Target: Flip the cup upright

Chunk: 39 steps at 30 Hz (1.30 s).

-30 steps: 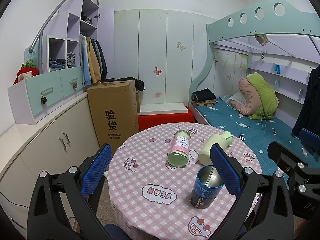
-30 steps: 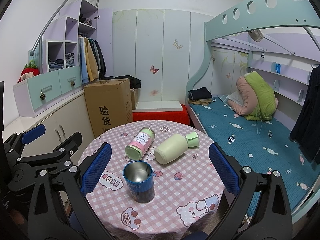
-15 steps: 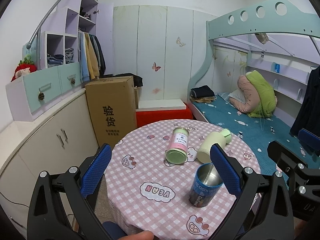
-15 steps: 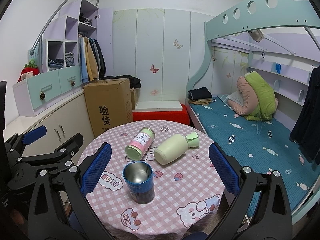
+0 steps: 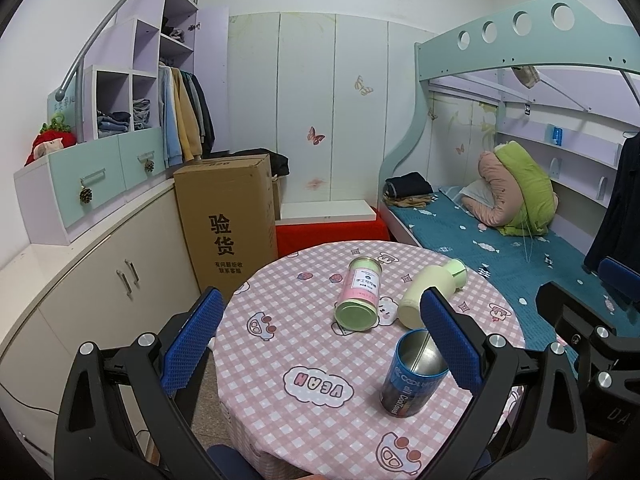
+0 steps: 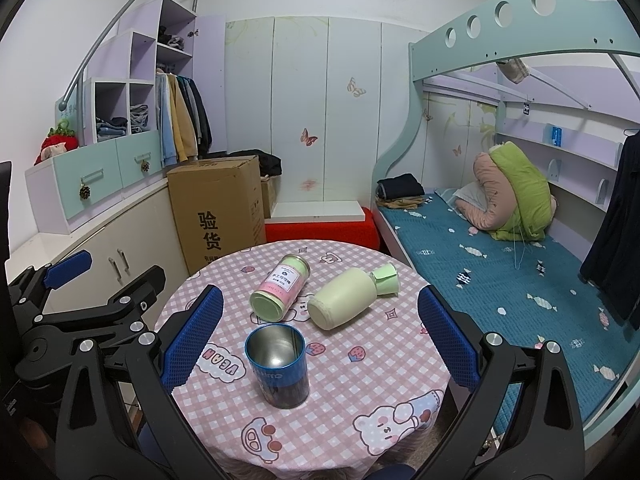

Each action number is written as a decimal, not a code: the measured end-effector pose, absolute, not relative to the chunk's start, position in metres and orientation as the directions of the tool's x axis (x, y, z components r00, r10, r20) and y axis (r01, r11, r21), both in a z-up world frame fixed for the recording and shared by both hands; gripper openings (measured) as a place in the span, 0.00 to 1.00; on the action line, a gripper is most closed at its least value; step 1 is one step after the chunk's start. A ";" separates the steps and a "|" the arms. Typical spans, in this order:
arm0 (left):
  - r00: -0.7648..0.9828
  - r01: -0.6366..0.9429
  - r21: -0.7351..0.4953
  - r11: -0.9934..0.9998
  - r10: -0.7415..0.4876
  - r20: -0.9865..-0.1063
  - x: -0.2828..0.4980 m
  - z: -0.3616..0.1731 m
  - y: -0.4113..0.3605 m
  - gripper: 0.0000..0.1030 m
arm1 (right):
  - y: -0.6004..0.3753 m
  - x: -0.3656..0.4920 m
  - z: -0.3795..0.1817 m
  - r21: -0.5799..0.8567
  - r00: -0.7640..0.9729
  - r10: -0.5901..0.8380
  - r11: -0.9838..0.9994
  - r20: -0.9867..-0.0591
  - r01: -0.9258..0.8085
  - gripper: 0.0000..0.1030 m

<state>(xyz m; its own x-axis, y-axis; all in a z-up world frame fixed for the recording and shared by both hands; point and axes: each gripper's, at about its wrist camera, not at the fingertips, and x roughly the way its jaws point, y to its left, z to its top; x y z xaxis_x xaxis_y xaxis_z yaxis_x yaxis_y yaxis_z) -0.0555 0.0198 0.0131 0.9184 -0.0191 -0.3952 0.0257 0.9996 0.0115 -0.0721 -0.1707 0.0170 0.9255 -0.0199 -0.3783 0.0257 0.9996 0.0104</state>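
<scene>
Already the blue cylindrical metal cup (image 6: 278, 364) stands upright, mouth up, near the front of the round table with the pink checked cartoon cloth (image 6: 360, 380), so the flip looks done in my judgement and the risk now is undoing it. The cup sits close to the table's near edge, and in the left wrist view it (image 5: 414, 376) lies partly behind the right-hand blue pad (image 5: 448, 344) of the left gripper (image 5: 320, 340); a careless sideways sweep of that finger could clip the rim and tip the cup over, or push it off the cloth (it looks light and empty). Just beyond it lie two things on their sides, a pink-labelled cylindrical tin with a green lid (image 6: 280, 294) and a pale green bottle with a mint cap (image 6: 348, 302), apparently touching each other; a nudge could send either rolling into the cup. The left gripper is spread wide and holds nothing, its pads clear of everything on the table. The right gripper (image 6: 320, 340) is likewise spread wide and empty, the cup standing in line between its pads but beyond them, untouched. Both tools hang over the near side of the table.
</scene>
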 end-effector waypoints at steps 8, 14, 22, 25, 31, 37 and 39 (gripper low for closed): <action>0.919 0.026 0.011 1.000 -0.019 -0.394 -0.055 0.013 0.019 0.92 | -0.170 -0.072 0.014 0.011 0.925 -0.019 1.000 -0.379 0.025 0.95; 0.919 0.027 0.011 1.000 -0.020 -0.394 -0.055 0.014 0.019 0.92 | -0.169 -0.071 0.013 0.012 0.925 -0.017 1.000 -0.380 0.024 0.95; 0.927 0.015 0.021 1.000 -0.006 -0.375 -0.057 0.012 0.020 0.92 | -0.169 -0.071 0.013 0.012 0.925 -0.016 1.000 -0.380 0.022 0.95; 0.926 0.016 0.020 1.000 -0.007 -0.377 -0.056 0.012 0.020 0.92 | -0.167 -0.071 0.011 0.012 0.924 -0.017 1.000 -0.382 0.023 0.95; 0.926 0.016 0.020 1.000 -0.007 -0.378 -0.056 0.012 0.020 0.92 | -0.169 -0.071 0.013 0.012 0.925 -0.016 1.000 -0.381 0.023 0.95; 0.926 0.017 0.023 1.000 -0.007 -0.377 -0.056 0.012 0.019 0.92 | -0.166 -0.070 0.008 0.010 0.923 -0.018 1.000 -0.384 0.024 0.95; 0.926 0.017 0.023 1.000 -0.007 -0.378 -0.055 0.012 0.019 0.92 | -0.167 -0.070 0.009 0.013 0.923 -0.018 1.000 -0.383 0.025 0.95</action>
